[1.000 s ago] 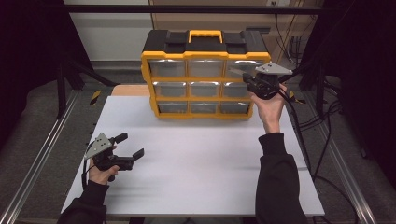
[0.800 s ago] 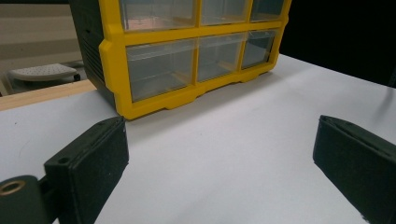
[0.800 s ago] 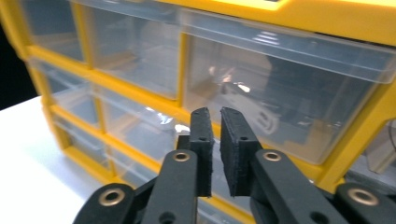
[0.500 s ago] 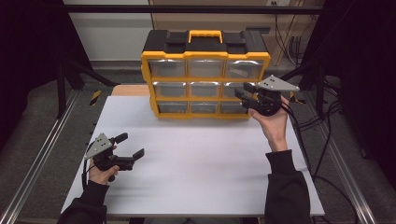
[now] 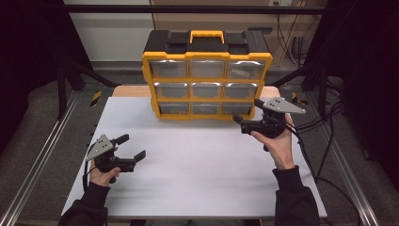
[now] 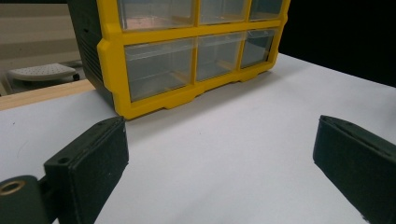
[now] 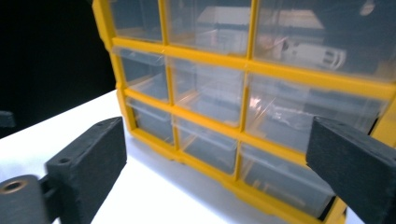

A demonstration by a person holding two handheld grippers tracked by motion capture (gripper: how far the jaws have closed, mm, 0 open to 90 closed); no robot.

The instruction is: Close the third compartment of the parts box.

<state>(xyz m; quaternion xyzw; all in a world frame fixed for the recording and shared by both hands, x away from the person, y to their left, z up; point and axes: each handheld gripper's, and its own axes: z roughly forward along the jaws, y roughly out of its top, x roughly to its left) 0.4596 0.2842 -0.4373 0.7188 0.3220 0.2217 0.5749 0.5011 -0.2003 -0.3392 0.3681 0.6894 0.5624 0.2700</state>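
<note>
Approach step: the right tool (image 5: 245,117), its jaws just opened wide and empty, faces the lower right drawers of the yellow organizer (image 5: 207,75) at the tabletop's (image 5: 202,165) far edge. Next move, probably: align with one drawer front. The left tool (image 5: 133,147) rests wide open, near left.

The cabinet (image 7: 261,116) runs off the top and right edges of the right gripper view. A pale part (image 7: 310,53) in its upper-right drawer is too blurred to identify.
</note>
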